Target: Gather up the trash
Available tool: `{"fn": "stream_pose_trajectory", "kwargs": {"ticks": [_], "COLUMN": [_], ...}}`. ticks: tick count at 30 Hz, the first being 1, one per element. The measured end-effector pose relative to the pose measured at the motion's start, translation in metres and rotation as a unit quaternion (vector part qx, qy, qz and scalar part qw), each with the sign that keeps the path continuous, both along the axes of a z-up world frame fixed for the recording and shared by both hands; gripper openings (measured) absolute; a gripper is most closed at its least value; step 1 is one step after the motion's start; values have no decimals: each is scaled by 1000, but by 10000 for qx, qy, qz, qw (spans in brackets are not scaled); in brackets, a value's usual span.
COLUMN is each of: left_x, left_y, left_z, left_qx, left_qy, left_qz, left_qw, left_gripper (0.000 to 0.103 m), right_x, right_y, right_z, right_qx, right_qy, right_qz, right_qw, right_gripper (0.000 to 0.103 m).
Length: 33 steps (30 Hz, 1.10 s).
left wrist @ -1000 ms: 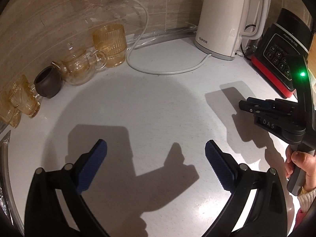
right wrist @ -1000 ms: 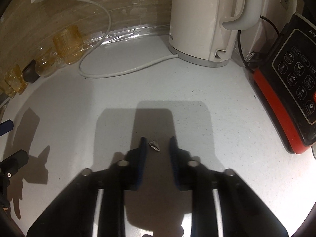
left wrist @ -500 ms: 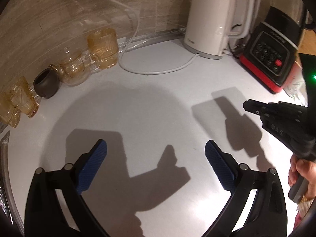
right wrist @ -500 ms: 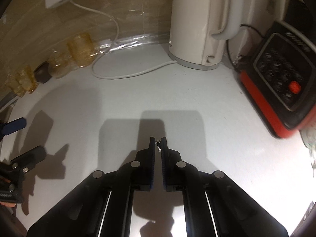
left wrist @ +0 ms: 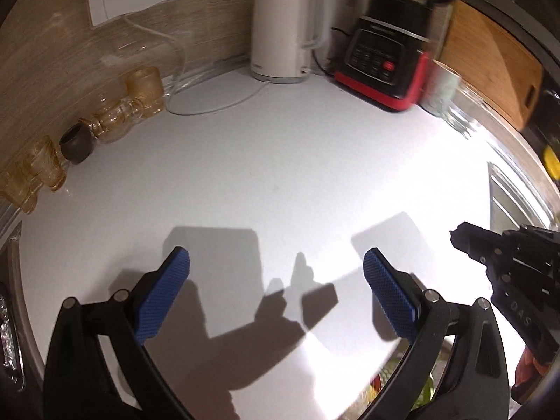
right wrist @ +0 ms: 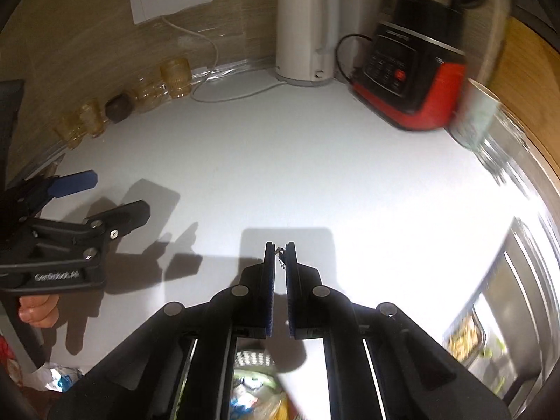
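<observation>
Right gripper [right wrist: 280, 246] clenched on tiny scrap [right wrist: 280, 254], pinched at fingertips over white counter [right wrist: 280, 161], well in front of kettle [right wrist: 303, 31]. Probably lifted clear for binning. Left gripper [left wrist: 276, 269] spread wide, empty, idle.

A white countertop [left wrist: 280, 161] is carrying the kitchen things, all crowding along its back edge. A white kettle [left wrist: 280, 31] is sitting on its base, its white cord [left wrist: 217, 105] looping over the surface. Just right of it a black-and-red appliance [left wrist: 385, 59] is standing. At the left, amber glasses [left wrist: 145, 87], a glass teapot [left wrist: 112, 122] and a small dark cup [left wrist: 77, 141] are lining the wall.
</observation>
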<state>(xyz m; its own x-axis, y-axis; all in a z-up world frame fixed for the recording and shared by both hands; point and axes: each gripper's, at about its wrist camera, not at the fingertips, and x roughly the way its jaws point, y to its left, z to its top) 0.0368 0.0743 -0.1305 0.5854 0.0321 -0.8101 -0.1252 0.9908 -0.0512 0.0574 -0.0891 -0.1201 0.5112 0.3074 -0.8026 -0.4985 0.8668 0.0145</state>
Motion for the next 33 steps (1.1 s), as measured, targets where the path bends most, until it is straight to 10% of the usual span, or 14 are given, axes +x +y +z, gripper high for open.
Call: {"fn": "stream_pose_trajectory", "kwargs": {"ticks": [24,33], "left_x": [-188,-208], "left_y": [-158,-187], "left_z": [-67,-79], "left_qx": [-33,-5], "left_qy": [726,885], "left_qz": [-1807,-2178], "left_qw": [9808,9720], "left_gripper": [95,95], "right_x": [-260,-272], "right_y": [-176,-178], "right_z": [-91,-94], "right_qx": [-255,-317], "right_qy": [1022,1029], "right_qz": [-1814,-1893], "right_qw": [9777,9760], "right_gripper": [7,46]}}
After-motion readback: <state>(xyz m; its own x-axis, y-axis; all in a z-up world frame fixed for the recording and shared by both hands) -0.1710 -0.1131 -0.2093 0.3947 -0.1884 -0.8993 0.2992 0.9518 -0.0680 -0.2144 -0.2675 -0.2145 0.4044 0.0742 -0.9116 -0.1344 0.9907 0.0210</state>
